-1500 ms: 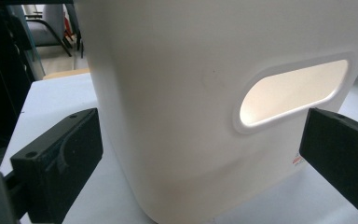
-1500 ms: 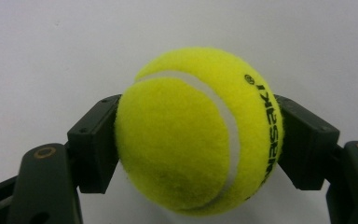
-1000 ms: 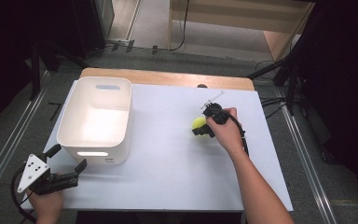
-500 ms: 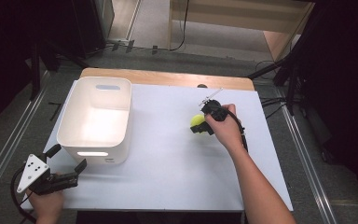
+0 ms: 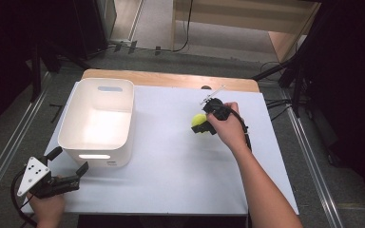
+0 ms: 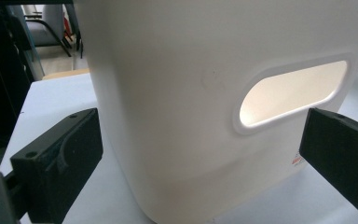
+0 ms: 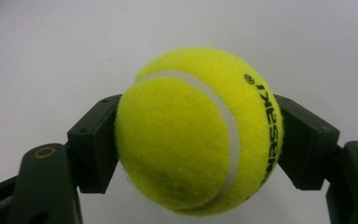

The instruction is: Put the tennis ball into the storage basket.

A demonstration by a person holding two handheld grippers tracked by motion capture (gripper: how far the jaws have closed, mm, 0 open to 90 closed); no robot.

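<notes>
At the lower left of the high view, the left gripper [image 5: 69, 167] sits at the table's near corner with its jaws spread wide and nothing between them. It carries one grey three-cornered plate with dark dots. In the left gripper view its two black, blocky jaws stand far apart at the lower left and lower right of the frame, clear of the bin's wall.

There is one bin [image 5: 97, 121], at left centre of the high view: white, smooth plastic, rectangular with rounded corners, open on top. It has two oval handle slots, one in the near wall and one in the far wall; the near slot glows bright in the left gripper view [image 6: 291, 93].

The table [image 5: 171, 161] is one flat, pale matte sheet with a wooden strip along its far edge.

Right of centre is one ball [image 5: 198, 120], round, fuzzy, yellow-green felt with a white curved seam and black lettering [image 7: 198, 133]. The right gripper [image 5: 202, 124] is clamped on it, one black pad pressed against each side.
</notes>
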